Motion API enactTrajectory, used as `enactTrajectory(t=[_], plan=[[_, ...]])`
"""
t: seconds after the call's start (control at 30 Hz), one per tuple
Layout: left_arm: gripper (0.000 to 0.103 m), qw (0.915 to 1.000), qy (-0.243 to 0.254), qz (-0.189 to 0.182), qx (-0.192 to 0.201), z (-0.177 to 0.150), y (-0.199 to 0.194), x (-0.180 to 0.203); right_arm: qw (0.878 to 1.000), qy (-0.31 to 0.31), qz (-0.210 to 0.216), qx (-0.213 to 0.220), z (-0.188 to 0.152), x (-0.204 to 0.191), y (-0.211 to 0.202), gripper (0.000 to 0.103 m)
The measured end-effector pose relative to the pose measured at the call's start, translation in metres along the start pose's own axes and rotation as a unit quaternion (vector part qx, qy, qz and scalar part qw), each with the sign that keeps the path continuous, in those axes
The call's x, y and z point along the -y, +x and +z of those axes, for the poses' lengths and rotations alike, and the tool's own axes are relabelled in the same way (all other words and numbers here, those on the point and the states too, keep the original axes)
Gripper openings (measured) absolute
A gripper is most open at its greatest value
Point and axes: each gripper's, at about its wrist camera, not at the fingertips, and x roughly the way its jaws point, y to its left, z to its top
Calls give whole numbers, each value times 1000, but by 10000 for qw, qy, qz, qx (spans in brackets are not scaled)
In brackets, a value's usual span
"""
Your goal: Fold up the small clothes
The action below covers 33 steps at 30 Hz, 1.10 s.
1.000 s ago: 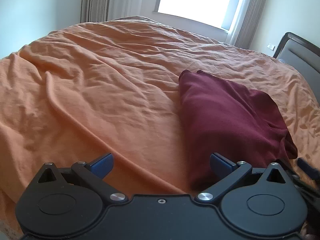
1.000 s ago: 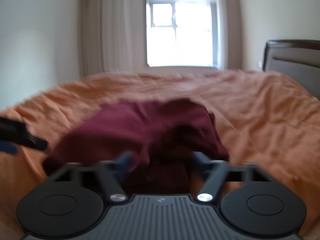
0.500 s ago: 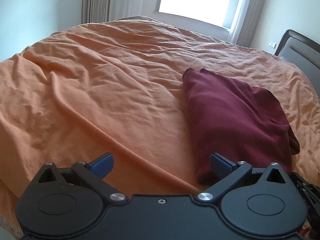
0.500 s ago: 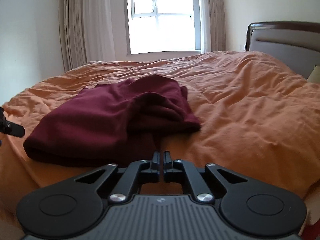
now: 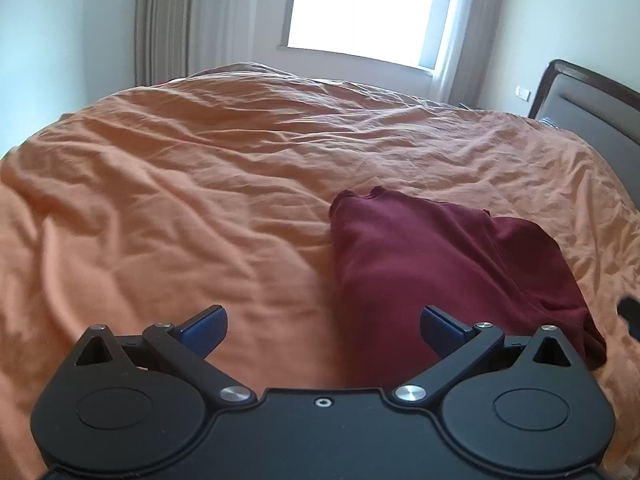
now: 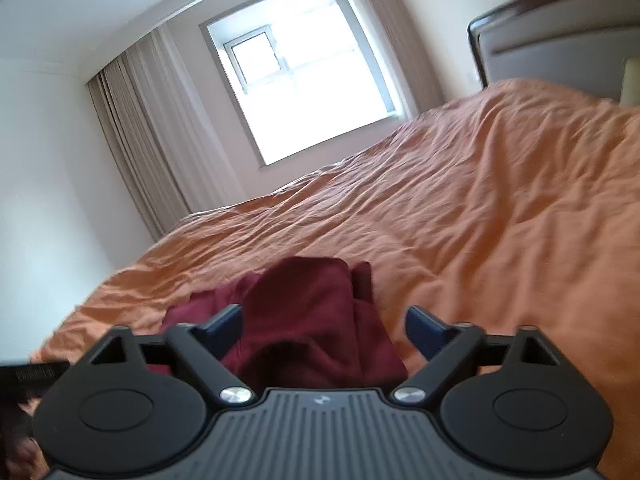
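Saw a dark red soft cloth garment (image 5: 436, 264) lying in a loose, lumpy fold on the wrinkled orange bed cover (image 5: 192, 200), toward the near edge of the bed. Left gripper (image 5: 322, 322) held low just in front of the garment's near left edge, blue-tipped jaws wide apart, nothing between them. Right gripper (image 6: 322, 326) held tilted over the garment's near end, jaws also wide apart and empty, with red cloth showing in the gap but not pinched. Looked like the fold was partly made and not neat, with a thick bump of cloth on the right side. Best to bring each set of jaws down onto one clear edge or corner, not onto the thick bump. Best to pinch only the top layer, so the lower layers stayed flat. Good to lift both sides together and lay them over evenly, so the edges lined up. Good to keep clear of the orange cover, since soft bedding could be pinched by mistake. Could not tell where the sleeves or neck were.
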Motion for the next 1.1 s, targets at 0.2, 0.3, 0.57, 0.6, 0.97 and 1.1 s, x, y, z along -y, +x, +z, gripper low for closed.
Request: enactTrajectory(t=[0.2, 0.3, 0.57, 0.6, 0.97, 1.1], plan=[[102, 9988, -144, -385, -260, 0, 27, 1, 9965, 156, -170, -803, 1, 9, 60, 32], [102, 9978, -223, -540, -322, -3, 34, -1, 9972, 115, -266, -696, -2, 10, 63, 9], [102, 9954, -312, -842, -334, 2, 48, -7, 9955, -321, -720, -534, -6, 7, 62, 7], [102, 9947, -333, -894, -389, 1, 52, -7, 9951, -310, -756, -559, -9, 8, 65, 7], [103, 9937, -336, -949, -502, -5, 67, -8, 9954, -246, -764, -523, -11, 16, 60, 71], [103, 9940, -263, -950, -476, -7, 67, -6, 9969, 284, -489, -545, -17, 33, 66, 74]])
